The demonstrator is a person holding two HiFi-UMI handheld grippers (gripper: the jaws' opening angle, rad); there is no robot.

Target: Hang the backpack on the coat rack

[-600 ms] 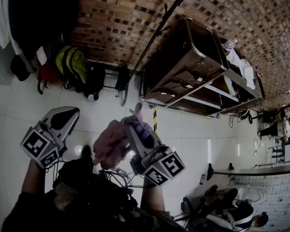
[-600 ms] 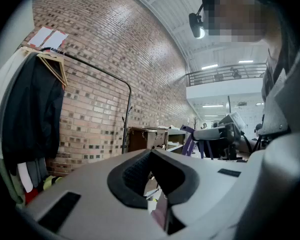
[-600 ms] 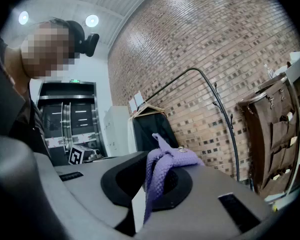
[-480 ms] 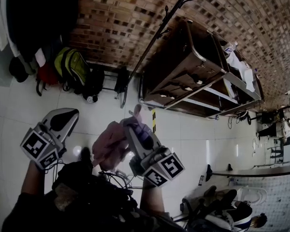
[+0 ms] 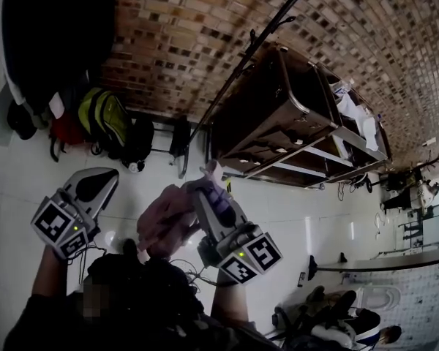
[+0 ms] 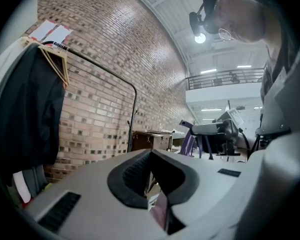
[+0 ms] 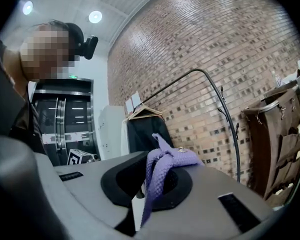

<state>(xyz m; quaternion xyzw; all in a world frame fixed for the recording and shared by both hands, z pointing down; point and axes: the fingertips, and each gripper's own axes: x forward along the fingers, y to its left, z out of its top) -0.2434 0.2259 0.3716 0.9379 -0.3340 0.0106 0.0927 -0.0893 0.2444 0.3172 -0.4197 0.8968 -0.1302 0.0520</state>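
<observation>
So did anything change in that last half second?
Almost nothing. The right gripper stays shut on the purple strap of the pink backpack, and the left gripper stays shut and empty beside it. Only the head camera's view drifted slightly.

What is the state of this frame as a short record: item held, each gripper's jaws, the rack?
held item: pink backpack, by its purple strap
right gripper: jaws shut on the purple strap
left gripper: jaws together, nothing between them
coat rack: black pole at the brick wall, beyond both grippers
task status: backpack not yet on the rack
</observation>
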